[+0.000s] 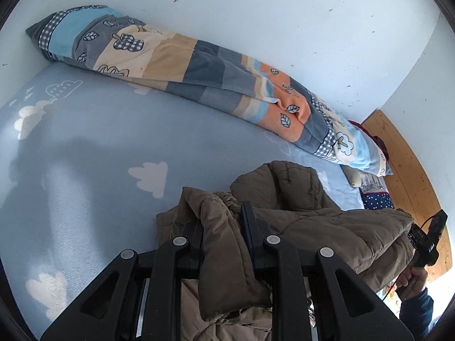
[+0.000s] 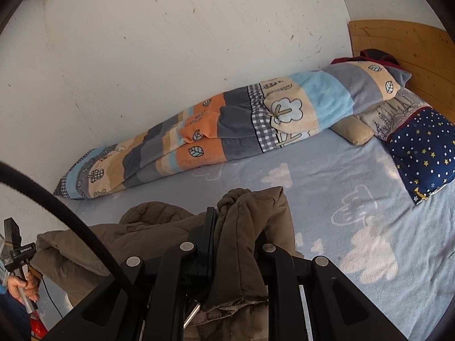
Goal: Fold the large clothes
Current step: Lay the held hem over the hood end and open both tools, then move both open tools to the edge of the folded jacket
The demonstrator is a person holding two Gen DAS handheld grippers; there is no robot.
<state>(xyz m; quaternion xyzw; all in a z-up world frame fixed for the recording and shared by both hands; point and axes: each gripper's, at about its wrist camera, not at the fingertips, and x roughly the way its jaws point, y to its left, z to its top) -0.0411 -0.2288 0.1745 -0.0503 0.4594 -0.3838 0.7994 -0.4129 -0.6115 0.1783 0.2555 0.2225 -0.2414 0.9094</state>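
Early stage: olive-brown padded jacket (image 1: 298, 221) bunched, unfolded, hanging w/ one edge pinched in left gripper (image 1: 224, 216), other in right gripper (image 2: 236, 218), over light-blue cloud-print bed sheet (image 1: 99, 142) ahead. Laying flat + all folds left.

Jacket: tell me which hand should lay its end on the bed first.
Probably left. The left tool and right tool both clamp the jacket, but the left faces open bed; pillows lie ahead of the right.
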